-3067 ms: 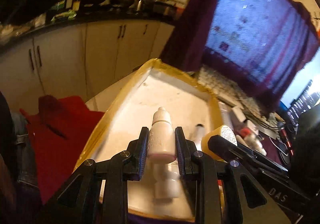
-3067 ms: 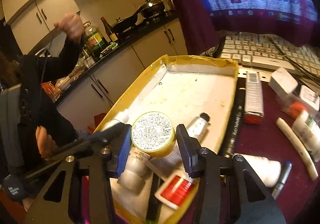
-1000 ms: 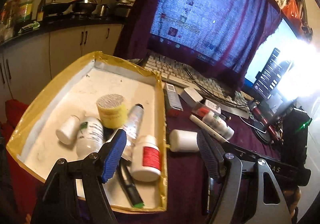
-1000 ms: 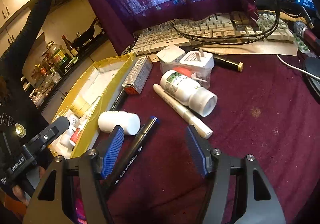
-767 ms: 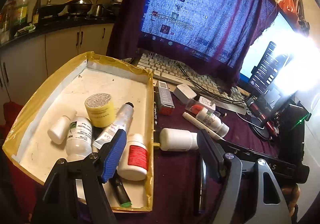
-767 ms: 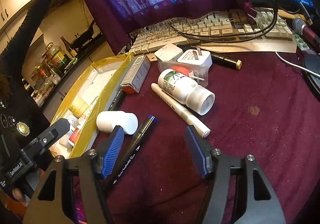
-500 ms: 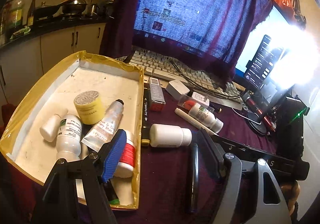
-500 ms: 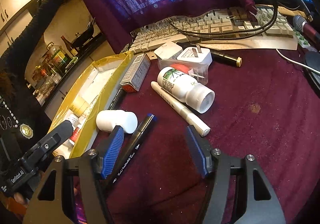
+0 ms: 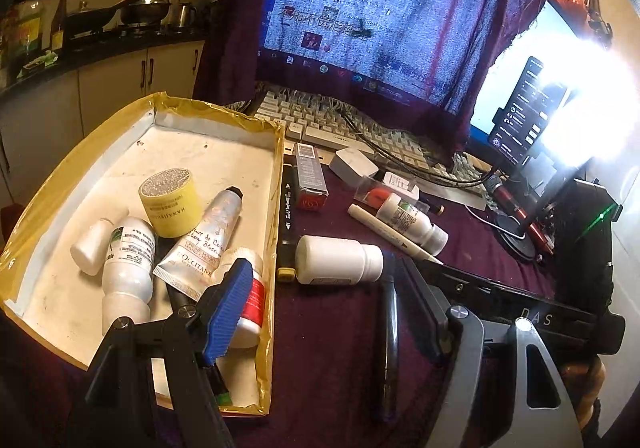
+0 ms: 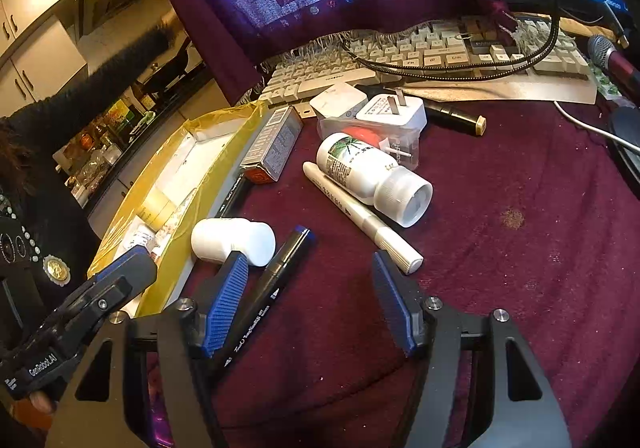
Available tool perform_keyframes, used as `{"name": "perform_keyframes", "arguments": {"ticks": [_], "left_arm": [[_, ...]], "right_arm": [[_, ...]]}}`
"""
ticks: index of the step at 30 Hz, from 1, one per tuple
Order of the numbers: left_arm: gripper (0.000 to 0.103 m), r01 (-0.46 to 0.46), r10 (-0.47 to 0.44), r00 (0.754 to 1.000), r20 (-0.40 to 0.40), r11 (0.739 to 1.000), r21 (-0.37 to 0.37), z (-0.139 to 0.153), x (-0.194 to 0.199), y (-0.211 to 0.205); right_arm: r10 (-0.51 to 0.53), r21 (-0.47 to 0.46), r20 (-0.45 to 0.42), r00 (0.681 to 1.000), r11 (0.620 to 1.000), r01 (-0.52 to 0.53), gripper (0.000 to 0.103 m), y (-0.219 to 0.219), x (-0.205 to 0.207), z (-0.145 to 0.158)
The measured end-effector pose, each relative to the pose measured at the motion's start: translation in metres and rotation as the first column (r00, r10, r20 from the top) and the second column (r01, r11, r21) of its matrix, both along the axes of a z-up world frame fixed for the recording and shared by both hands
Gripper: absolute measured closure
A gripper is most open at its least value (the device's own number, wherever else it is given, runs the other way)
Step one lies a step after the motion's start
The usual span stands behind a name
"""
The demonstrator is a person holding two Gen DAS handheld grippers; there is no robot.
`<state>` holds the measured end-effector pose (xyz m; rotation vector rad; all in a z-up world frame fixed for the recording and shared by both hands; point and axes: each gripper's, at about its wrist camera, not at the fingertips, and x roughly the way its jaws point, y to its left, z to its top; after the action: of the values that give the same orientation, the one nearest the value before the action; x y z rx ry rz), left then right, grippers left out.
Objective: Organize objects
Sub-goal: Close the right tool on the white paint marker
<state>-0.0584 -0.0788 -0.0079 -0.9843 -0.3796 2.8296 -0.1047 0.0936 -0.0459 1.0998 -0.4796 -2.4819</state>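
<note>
Several containers are already lying inside the yellow tray (image 9: 276,152), and we are hovering both spread, empty claws, left (image 9: 320,308) and right (image 10: 308,300), over the white bottle (image 9: 340,260) and pens beside it on the counter (image 10: 520,268).

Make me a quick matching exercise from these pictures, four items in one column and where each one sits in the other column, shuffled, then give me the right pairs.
Items
1. yellow jar
2. plain white bottle
3. white marker
4. white plug

Places
A. on top of the clear box, in front of the keyboard
B. lying on the red cloth just outside the tray's wall
C. inside the tray, beside the hand cream tube
D. on the red cloth, alongside the green-labelled bottle

Pairs: 1-C, 2-B, 3-D, 4-A
</note>
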Motion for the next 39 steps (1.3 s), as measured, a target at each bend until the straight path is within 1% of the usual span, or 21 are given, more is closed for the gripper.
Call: {"name": "perform_keyframes", "arguments": {"ticks": [7, 12, 18, 23, 25, 28, 30, 32, 34, 36, 38, 39], "left_arm": [[0.036, 0.004, -0.004, 1.0, 0.003, 1.0, 0.007, -0.001, -0.002, 0.001], [0.036, 0.0, 0.0, 1.0, 0.005, 1.0, -0.002, 0.0, -0.003, 0.002], [0.036, 0.004, -0.004, 1.0, 0.017, 1.0, -0.003, 0.0, -0.007, 0.007], [0.036, 0.013, -0.013, 1.0, 0.026, 1.0, -0.009, 0.008, -0.02, 0.012], [0.036, 0.011, -0.01, 0.999, 0.043, 1.0, -0.018, 0.011, -0.03, 0.016], [0.036, 0.007, -0.003, 0.998, 0.07, 0.998, -0.055, 0.012, -0.05, 0.023], [0.036, 0.029, -0.024, 0.996, 0.087, 0.998, -0.058, 0.01, -0.063, 0.028], [0.036, 0.061, -0.053, 0.99, 0.131, 0.997, -0.054, 0.006, -0.078, 0.033], [0.036, 0.096, -0.088, 0.981, 0.173, 0.995, -0.038, 0.0, -0.09, 0.036], [0.036, 0.117, -0.099, 0.965, 0.242, 0.991, -0.058, -0.009, -0.097, 0.039], [0.036, 0.15, -0.13, 0.956, 0.261, 0.987, -0.055, -0.012, -0.094, 0.042], [0.036, 0.164, -0.147, 0.95, 0.275, 0.986, -0.04, -0.013, -0.088, 0.044]], "right_arm": [[0.006, -0.001, 0.0, 1.0, 1.0, -0.006, 0.039, -0.003, 0.0, -0.001], [0.0, -0.009, -0.006, 1.0, 1.0, 0.0, 0.04, 0.0, 0.0, 0.0], [-0.036, -0.07, -0.019, 0.999, 0.997, 0.034, 0.039, 0.01, 0.001, 0.0], [-0.066, -0.115, -0.026, 0.997, 0.991, 0.063, 0.039, 0.021, 0.002, 0.001], [-0.083, -0.141, -0.023, 0.996, 0.987, 0.079, 0.039, 0.026, 0.001, 0.0], [-0.075, -0.181, -0.011, 0.997, 0.981, 0.072, 0.039, 0.029, -0.001, -0.002], [-0.081, -0.189, -0.011, 0.997, 0.979, 0.078, 0.039, 0.031, 0.0, -0.002], [-0.086, -0.186, -0.016, 0.996, 0.979, 0.081, 0.039, 0.032, 0.001, -0.001], [-0.09, -0.179, -0.018, 0.996, 0.98, 0.085, 0.039, 0.032, 0.002, -0.001], [-0.093, -0.18, -0.018, 0.995, 0.98, 0.088, 0.039, 0.033, 0.002, -0.001], [-0.093, -0.187, -0.015, 0.996, 0.978, 0.088, 0.039, 0.034, 0.001, -0.002], [-0.094, -0.193, -0.013, 0.996, 0.977, 0.089, 0.039, 0.034, 0.001, -0.002]]}}
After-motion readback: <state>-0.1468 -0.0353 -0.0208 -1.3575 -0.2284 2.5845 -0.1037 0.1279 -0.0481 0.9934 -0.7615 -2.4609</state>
